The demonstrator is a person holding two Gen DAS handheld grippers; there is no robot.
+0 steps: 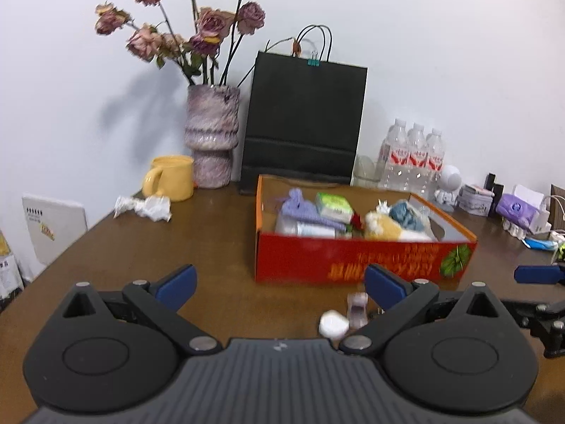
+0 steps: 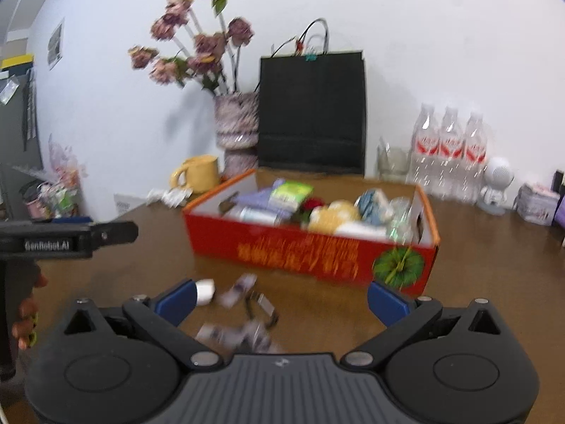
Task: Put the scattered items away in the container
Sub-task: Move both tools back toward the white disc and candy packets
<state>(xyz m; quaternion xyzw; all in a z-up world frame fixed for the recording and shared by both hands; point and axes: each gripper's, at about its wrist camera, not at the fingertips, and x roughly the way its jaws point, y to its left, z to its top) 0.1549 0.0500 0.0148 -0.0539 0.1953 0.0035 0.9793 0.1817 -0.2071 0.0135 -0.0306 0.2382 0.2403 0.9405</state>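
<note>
**Nearly done: last loose bits lay before the box**

Nearby, the right gripper (image 2: 280,298) hung with jaws spread and empty over blurred small items (image 2: 243,332) on the table (image 2: 141,282), just short of the red box (image 2: 310,251). They lay between its fingers, long axis unclear. The left gripper (image 1: 279,284), also wide and empty, stood off to their left, seemingly farther away.
</note>
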